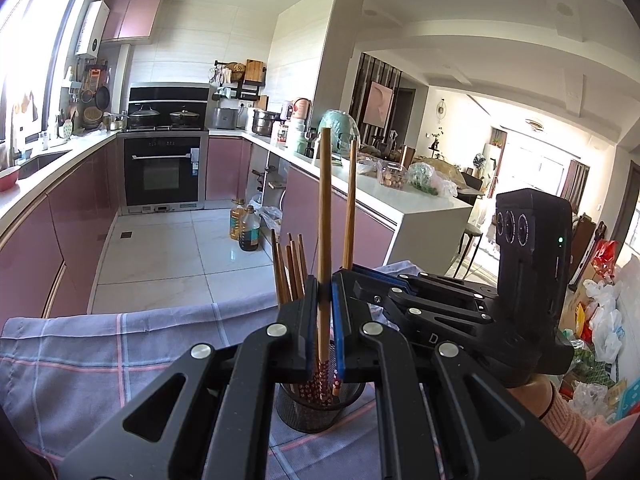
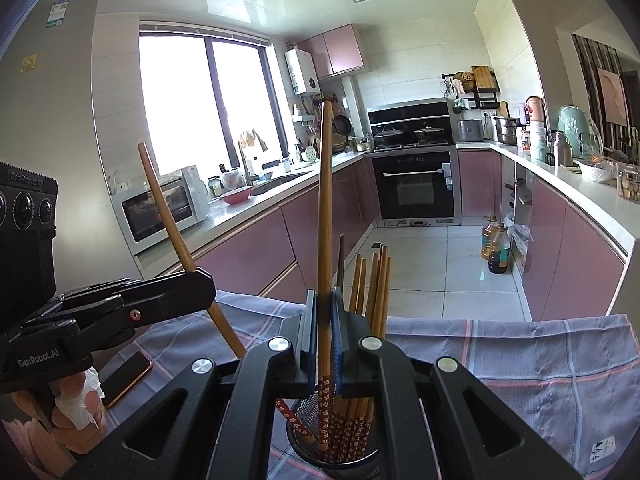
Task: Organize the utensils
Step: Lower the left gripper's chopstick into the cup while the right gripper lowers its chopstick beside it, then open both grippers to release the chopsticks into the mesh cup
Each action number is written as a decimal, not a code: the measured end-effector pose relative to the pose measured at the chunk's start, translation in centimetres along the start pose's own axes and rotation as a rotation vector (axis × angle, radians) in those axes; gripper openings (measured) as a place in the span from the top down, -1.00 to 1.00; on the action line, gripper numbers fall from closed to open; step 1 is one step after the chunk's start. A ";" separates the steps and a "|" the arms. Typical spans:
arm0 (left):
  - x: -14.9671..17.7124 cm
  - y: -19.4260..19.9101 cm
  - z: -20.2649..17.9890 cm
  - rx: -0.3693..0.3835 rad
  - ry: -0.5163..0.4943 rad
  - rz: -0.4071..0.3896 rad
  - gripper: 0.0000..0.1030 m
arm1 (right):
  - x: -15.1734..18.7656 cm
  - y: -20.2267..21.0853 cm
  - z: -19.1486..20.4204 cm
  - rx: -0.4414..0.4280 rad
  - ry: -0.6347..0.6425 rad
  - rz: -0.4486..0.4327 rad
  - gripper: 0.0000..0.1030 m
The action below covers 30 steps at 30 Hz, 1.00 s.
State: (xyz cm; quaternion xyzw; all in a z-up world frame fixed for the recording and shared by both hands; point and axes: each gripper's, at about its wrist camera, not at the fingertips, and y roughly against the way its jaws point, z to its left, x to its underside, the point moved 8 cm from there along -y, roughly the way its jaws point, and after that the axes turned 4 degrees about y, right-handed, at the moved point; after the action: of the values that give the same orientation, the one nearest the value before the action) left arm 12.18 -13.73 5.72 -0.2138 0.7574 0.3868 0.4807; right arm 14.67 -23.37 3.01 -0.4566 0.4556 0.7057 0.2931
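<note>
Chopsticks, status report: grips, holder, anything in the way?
Both hand-held grippers shut, left and right, one chopstick each. Patterned ends down in mesh holder with the rest. Nothing blocking.

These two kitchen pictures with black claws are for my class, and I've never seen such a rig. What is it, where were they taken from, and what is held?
A person holds a hand-operated claw in each hand; no robot. Each picture comes from a camera on one claw, looking along its fingers. The left gripper is shut on one chopstick; the right gripper is shut on another chopstick. Both chopsticks reach down into a mesh cup of chopsticks, standing on a checked cloth. A phone lies nearby.
</note>
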 end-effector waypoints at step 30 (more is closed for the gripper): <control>0.0 -1.9 1.0 -0.017 -0.002 0.067 0.85 | 1.9 -1.7 -0.8 0.017 -0.028 0.045 0.89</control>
State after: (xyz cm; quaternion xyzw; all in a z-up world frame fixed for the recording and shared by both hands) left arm 14.05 -14.16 4.71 -0.1922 0.7602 0.4094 0.4663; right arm 15.59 -23.43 0.49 -0.4339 0.4676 0.7145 0.2874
